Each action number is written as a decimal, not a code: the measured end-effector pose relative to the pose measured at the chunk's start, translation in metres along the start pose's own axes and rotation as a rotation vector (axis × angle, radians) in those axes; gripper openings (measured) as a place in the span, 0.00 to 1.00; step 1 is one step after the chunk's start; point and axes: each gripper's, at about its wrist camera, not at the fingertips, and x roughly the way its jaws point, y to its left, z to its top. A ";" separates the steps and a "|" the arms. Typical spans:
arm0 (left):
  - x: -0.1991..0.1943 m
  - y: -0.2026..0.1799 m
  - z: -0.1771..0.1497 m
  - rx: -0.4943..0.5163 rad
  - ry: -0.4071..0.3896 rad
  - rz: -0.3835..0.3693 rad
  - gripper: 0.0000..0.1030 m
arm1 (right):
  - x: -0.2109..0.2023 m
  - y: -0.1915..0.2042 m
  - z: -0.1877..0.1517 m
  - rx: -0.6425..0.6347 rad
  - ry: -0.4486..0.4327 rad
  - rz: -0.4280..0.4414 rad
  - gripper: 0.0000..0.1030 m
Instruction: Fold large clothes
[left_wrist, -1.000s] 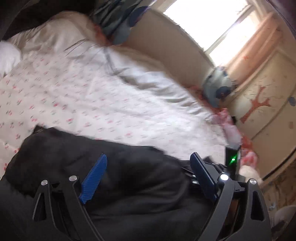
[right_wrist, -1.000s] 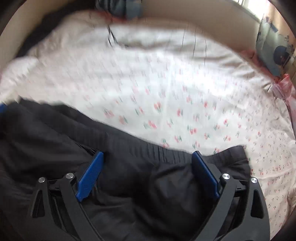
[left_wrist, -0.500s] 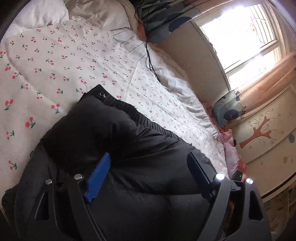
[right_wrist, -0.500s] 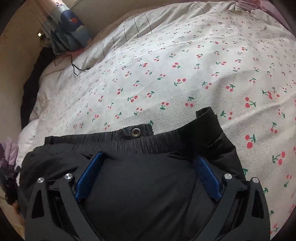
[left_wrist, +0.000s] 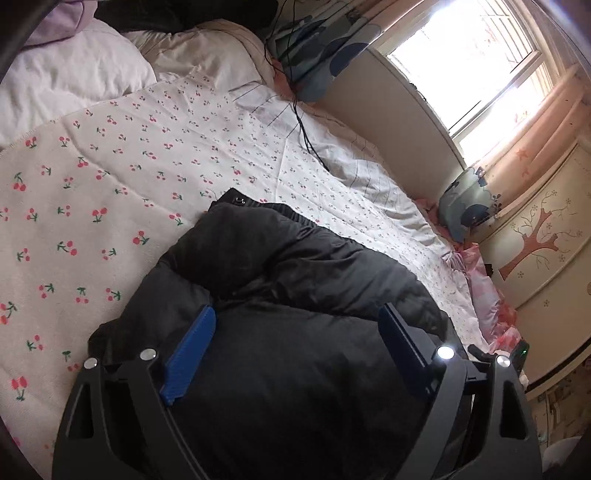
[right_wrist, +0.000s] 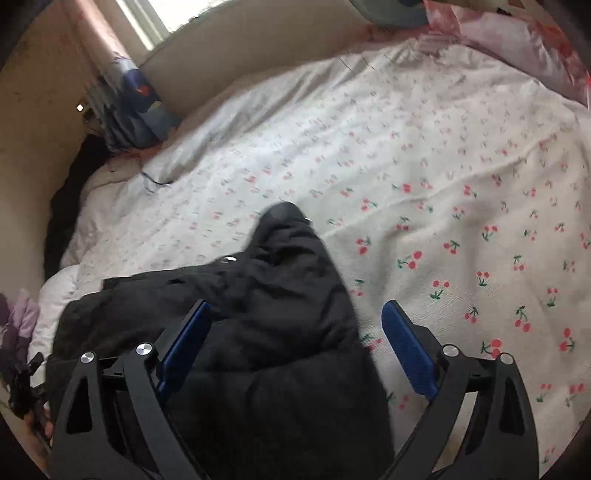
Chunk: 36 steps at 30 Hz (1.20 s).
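Sunlight is coming through the window (left_wrist: 476, 70) on the far right and falling across the bed (left_wrist: 110, 177), whose cherry-print cover is spreading out wide and mostly bare. Lying on the near part of that cover is the black padded garment (left_wrist: 295, 295), bunched into a thick heap rather than a flat stack; its elastic waistband with a metal snap (left_wrist: 241, 201) is pointing toward the far side of the bed, and one rounded lobe is bulging over the rest with deep creases beneath it. The left gripper (left_wrist: 297, 349) is hovering over the middle of the heap with its jaws wide and opening a little more, the dark cloth showing between the blue pads but not being pinched by them. The right gripper (right_wrist: 295, 339) is also standing wide apart at the garment's right edge, one pad over the black cloth and the other over the bare cover, gripping nothing. Judging by this, the folding is looking only partly done: the garment seems doubled over itself at least once, yet the layers are lying crooked and puffy, with no edges lined up. What is remaining, I would guess, is smoothing it flat, squaring the edges and making the last fold or two.
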 end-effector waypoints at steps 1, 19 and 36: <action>-0.010 -0.005 -0.004 0.017 -0.010 -0.005 0.83 | -0.024 0.014 -0.004 -0.048 -0.034 0.017 0.88; -0.134 0.032 -0.075 -0.202 0.134 -0.124 0.91 | -0.149 0.170 -0.174 -0.766 0.030 0.096 0.93; -0.074 0.041 -0.128 -0.474 0.239 -0.246 0.92 | -0.083 0.200 -0.186 -0.616 0.177 0.055 0.93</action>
